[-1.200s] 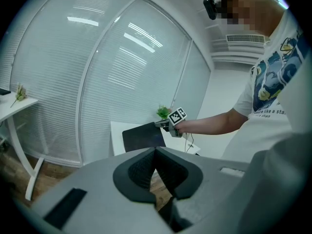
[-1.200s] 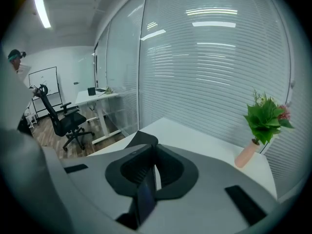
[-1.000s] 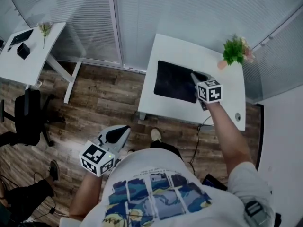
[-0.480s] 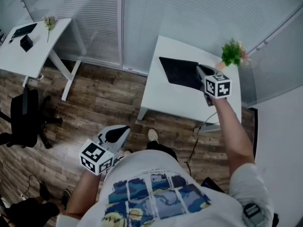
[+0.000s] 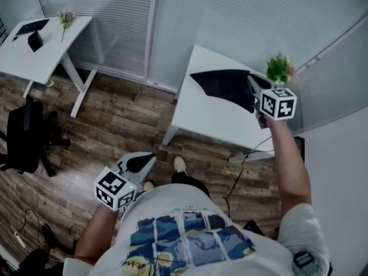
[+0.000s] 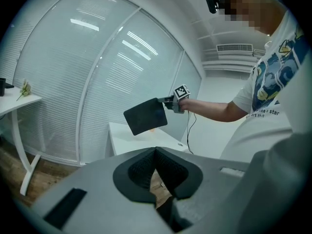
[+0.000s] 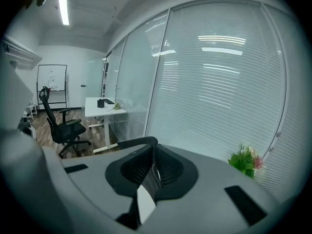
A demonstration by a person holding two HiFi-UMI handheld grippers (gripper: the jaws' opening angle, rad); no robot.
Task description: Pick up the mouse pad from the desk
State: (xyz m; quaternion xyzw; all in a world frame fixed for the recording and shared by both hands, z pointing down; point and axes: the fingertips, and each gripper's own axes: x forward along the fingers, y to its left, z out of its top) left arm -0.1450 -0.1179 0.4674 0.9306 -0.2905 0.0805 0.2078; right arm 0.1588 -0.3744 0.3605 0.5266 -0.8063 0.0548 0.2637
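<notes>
The black mouse pad (image 5: 227,85) hangs in the air above the white desk (image 5: 213,119), tilted, with one edge clamped in my right gripper (image 5: 253,84). From the left gripper view the mouse pad (image 6: 145,116) is a dark sheet held out at arm's length over the desk (image 6: 131,138). In the right gripper view the pad's edge (image 7: 139,142) runs out from between the closed jaws of that gripper (image 7: 153,155). My left gripper (image 5: 142,161) is low beside my body over the wooden floor. Its jaws (image 6: 156,152) are shut and hold nothing.
A small potted plant (image 5: 280,68) stands at the desk's far right corner. A second white desk (image 5: 40,39) and a black office chair (image 5: 26,137) are off to the left. Blinds cover the glass wall behind. A cable (image 5: 238,165) hangs below the desk.
The right gripper has risen with the mouse pad, which left the desk top and now hangs tilted in the air. The left gripper has stayed low beside the body.
</notes>
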